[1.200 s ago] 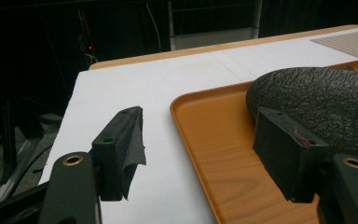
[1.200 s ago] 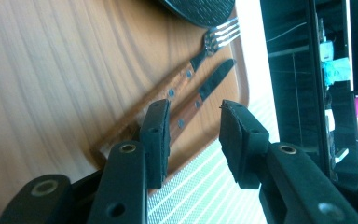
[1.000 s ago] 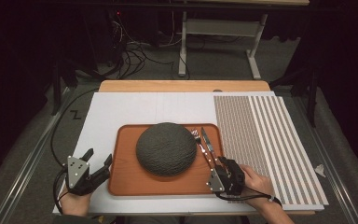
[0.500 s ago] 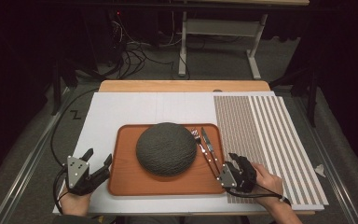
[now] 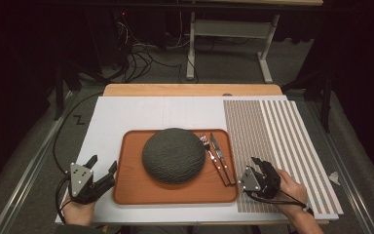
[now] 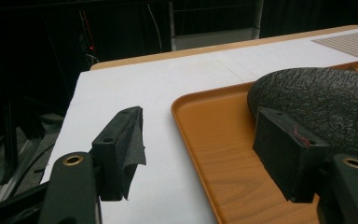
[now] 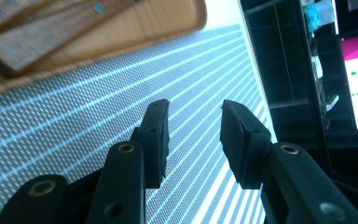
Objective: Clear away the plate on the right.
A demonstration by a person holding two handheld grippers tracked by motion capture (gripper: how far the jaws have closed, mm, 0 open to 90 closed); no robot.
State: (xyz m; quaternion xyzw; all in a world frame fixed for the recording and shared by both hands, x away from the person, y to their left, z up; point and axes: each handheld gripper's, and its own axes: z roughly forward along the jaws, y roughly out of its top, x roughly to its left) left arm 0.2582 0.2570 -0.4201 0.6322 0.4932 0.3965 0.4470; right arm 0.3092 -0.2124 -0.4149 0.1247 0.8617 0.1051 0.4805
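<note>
An orange tray [image 5: 131, 190] lies on a white board and holds a dark grey textured dome [image 5: 173, 155]. Right of the dome on the tray lie a fork [image 5: 209, 151] and a knife [image 5: 220, 157], both with wooden handles. My left gripper [image 5: 103, 163] is open at the tray's left edge. In the left gripper view [image 6: 198, 116], one jaw is over the white board and the other over the tray [image 6: 214, 140] beside the dome [image 6: 317, 91]. My right gripper [image 5: 263, 163] stands open and empty over the striped mat [image 5: 282, 131], right of the tray. In the right gripper view [image 7: 194, 105], the wooden handles [image 7: 51, 32] blur at top left.
The white board [image 5: 141, 114] rests on a wooden table whose far edge [image 5: 190, 90] is visible. A small white scrap [image 5: 334, 178] lies off the mat's right side. Cables and a metal table frame [image 5: 226, 29] are on the floor beyond.
My right gripper has moved right, from the cutlery handles at the tray's right edge onto the striped mat. The left gripper, dome and cutlery have stayed put.
</note>
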